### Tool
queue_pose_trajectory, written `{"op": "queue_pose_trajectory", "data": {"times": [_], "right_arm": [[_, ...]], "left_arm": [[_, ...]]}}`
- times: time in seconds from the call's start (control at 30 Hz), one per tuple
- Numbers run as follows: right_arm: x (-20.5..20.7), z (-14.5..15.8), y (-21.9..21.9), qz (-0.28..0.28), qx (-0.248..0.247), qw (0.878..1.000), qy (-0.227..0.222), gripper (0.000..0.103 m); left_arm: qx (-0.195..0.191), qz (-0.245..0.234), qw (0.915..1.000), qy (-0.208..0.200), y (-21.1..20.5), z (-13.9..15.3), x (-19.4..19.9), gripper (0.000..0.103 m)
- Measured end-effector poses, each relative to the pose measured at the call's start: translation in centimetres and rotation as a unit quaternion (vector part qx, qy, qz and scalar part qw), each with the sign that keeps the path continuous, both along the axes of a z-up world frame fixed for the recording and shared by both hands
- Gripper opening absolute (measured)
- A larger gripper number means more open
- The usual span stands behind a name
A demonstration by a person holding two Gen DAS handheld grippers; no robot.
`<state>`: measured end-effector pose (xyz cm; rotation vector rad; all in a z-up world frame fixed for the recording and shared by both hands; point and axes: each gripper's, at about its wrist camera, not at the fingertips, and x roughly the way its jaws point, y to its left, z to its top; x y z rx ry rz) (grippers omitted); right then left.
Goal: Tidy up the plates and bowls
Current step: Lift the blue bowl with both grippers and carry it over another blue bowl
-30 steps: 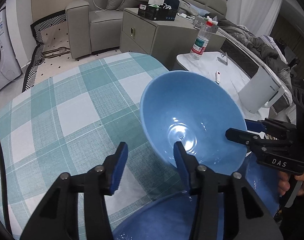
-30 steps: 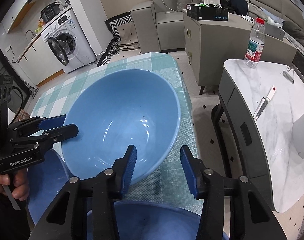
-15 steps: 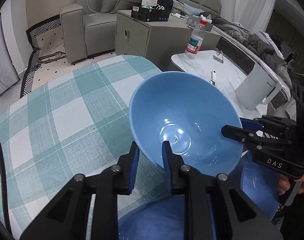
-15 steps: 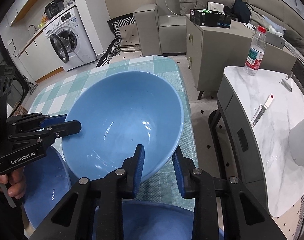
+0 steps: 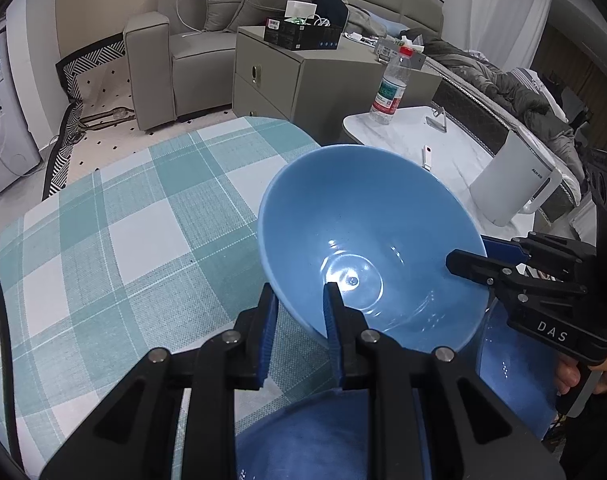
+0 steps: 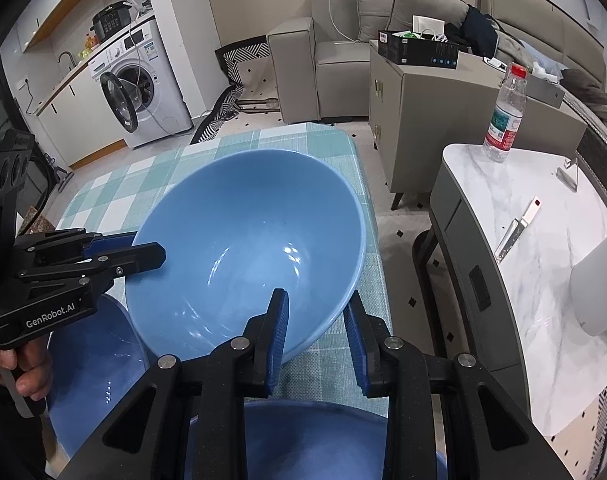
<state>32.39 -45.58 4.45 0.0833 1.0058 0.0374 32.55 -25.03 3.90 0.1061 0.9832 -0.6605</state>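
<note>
Early stage: both tongs, left tongs (image 5: 298, 312) and right tongs (image 6: 316, 330), were clenched on opposite rims of the light blue bowl (image 5: 367, 240), tilted above the checked tabletop (image 5: 123, 240); darker blue dishes (image 6: 91, 360) near them remained unsorted.

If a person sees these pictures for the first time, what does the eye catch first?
First comes the big light blue bowl, tilted above the checked tablecloth, with the left tool and the right tool each clamped on its rim at opposite sides. Darker blue dishes lie under it at the near edge. To the right stands a marble side table with a water bottle.
</note>
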Motion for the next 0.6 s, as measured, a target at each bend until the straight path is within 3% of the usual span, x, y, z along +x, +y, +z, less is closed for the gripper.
{"op": "queue_pose_trajectory", "data": {"times": [0.6], "right_arm": [[-2.5, 3.7, 0.4, -0.007, -0.008, 0.999, -0.045, 0.029]], "left_arm": [[-0.018, -0.001, 0.9994, -0.029, 0.4, 2.8, -1.6, 0.021]]}}
